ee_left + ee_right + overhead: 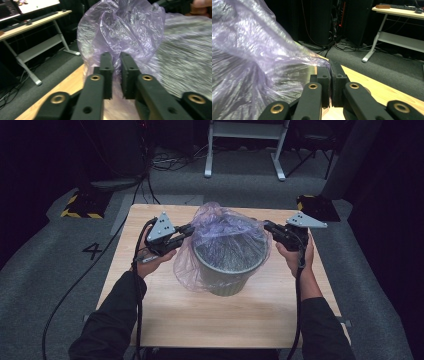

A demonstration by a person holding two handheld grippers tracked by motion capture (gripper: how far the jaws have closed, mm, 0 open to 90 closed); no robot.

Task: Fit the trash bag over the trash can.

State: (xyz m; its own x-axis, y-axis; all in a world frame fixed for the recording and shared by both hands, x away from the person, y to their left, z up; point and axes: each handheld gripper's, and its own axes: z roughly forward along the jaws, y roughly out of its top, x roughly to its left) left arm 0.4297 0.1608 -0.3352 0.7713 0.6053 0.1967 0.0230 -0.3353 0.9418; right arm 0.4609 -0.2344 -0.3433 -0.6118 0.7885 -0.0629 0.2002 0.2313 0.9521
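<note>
Lining the bin [227, 270] w/ the purple bag [225, 237] is what you're doing, centre of the frame on the table [165, 310]. Left gripper [187, 231] is at the bag's left edge, jaws nearly together w/ film bunched between them in the left gripper view [116, 72]. Right gripper [267, 226] is clamped on a tip of film at the right edge [329, 75]. Bag looks thin, light, slippery, prob tears easily. Grab doubled-up rim folds, not single film.
</note>
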